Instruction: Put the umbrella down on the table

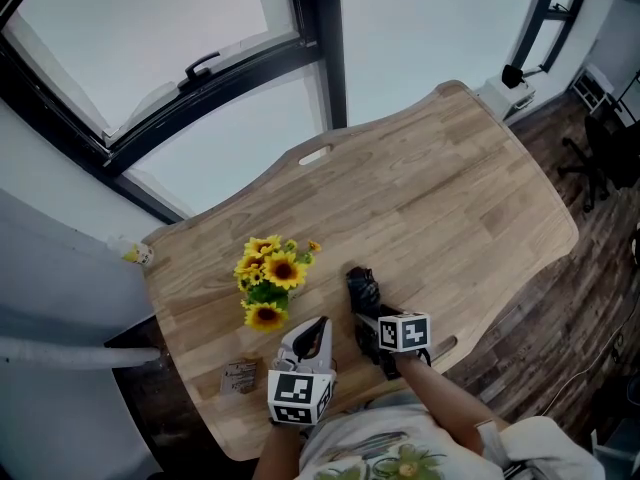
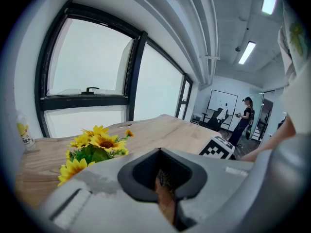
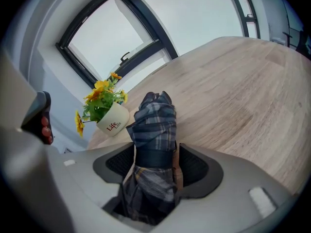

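A folded dark plaid umbrella [image 1: 364, 292] lies on the wooden table [image 1: 450, 188] near its front edge, pointing away from me. In the right gripper view the umbrella [image 3: 154, 123] with its black strap sits between the jaws of my right gripper [image 3: 155, 165], whose pads stand apart from the fabric on both sides, so it is open. In the head view the right gripper [image 1: 370, 323] is at the umbrella's near end. My left gripper [image 1: 312, 334] hovers to the left of it, shut and holding nothing [image 2: 166, 181].
A white pot of sunflowers [image 1: 268, 284] stands to the left of the umbrella, with a small brown card [image 1: 241, 376] near the front left corner. A little bottle [image 1: 137, 255] sits at the left edge. Windows lie beyond the table. A person [image 2: 243, 123] stands far off.
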`<state>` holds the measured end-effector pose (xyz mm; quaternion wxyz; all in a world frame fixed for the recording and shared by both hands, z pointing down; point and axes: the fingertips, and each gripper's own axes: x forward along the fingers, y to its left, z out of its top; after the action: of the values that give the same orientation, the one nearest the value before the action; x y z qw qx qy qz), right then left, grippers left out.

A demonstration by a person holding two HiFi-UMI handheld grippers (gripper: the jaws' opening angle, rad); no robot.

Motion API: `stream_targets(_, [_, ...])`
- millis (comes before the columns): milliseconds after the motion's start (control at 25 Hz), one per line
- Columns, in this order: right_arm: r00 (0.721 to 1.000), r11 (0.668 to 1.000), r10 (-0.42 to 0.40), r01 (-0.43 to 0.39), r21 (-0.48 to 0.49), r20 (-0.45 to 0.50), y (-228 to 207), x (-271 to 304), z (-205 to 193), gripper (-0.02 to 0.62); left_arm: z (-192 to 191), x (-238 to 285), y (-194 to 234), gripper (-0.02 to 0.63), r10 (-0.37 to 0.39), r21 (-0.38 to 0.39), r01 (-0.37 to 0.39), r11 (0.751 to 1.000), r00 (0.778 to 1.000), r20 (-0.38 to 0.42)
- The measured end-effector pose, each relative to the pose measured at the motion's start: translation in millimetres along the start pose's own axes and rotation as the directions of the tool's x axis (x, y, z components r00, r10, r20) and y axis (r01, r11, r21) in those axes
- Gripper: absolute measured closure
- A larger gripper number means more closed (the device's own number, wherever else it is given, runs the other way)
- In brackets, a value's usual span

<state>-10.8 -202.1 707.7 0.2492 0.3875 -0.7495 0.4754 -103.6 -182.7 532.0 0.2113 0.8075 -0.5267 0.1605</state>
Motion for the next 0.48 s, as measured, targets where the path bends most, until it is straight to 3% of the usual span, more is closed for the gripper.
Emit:
stream_targets(240, [0.997,0.999,0.030,-0.029,-0.022,0.064,13.2,-18.1,17.7,0.295,5.9,-5.4,-2.5,0.601,-0.009,0.007,0.009,1.000,1.000,0.024])
stream_targets(480, [0.987,0.994,0.029,-0.013,-0.104,0.159,30.8,-52.9,42.6,0.298,14.5,-14.6,-4.7,0.601,-0.014,0.006,0.013,1.000,0.998,0.061])
